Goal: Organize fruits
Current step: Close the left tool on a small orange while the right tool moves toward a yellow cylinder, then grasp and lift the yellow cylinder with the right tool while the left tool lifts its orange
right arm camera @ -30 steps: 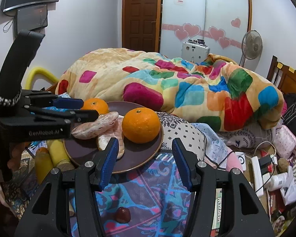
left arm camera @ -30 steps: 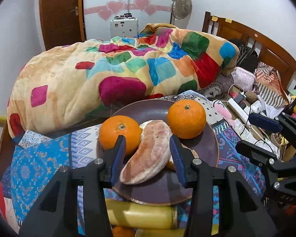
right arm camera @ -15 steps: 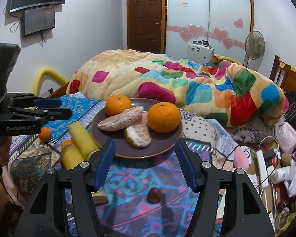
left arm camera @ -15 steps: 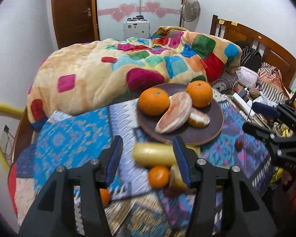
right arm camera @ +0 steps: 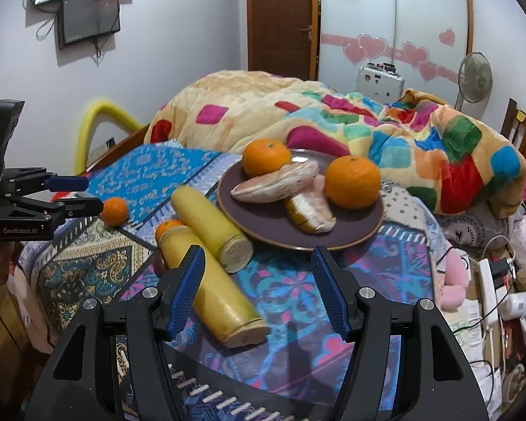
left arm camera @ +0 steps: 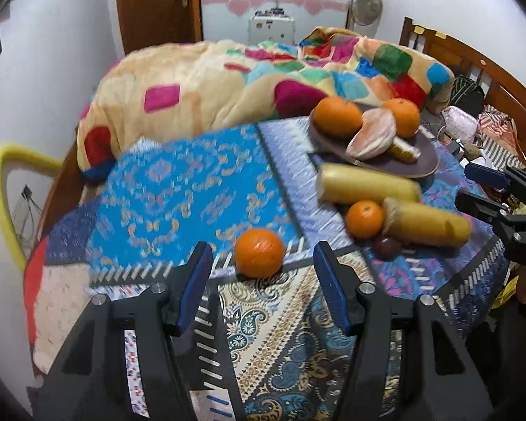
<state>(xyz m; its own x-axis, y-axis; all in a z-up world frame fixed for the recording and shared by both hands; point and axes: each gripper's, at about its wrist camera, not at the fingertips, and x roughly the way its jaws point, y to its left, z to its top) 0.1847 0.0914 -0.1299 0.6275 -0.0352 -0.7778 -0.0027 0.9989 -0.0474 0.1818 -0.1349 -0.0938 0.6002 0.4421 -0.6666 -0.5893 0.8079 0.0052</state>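
On the patterned bedspread (left arm camera: 179, 189), fruit is laid out in two groups.

Item 1: a dark round plate (right arm camera: 263, 226), set near the bunched colourful quilt (right arm camera: 385, 129). Two oranges are held on it, one at the back left (right arm camera: 266, 158) and one at the right (right arm camera: 352, 182), with two peeled pomelo pieces (right arm camera: 275, 186) lying between them, touching.

Item 2: two long yellow fruits with cut ends, side by side on the cloth just beside the plate; the nearer one (right arm camera: 210, 291) is seen beneath the right gripper's left finger, the farther one (right arm camera: 210, 228) closer to the plate's rim.

Item 3: a small orange (right arm camera: 168, 228) wedged against the nearer yellow fruit, and a small dark round fruit (left arm camera: 387, 247) next to it.

Item 4: a loose orange (left arm camera: 259, 252), apart from the others on the cloth.

Left gripper (left arm camera: 261, 275): spread wide, nothing held; the loose orange is seen just ahead between its fingers.

Right gripper (right arm camera: 257, 287): spread wide, nothing held, raised over the cloth in front of the plate.
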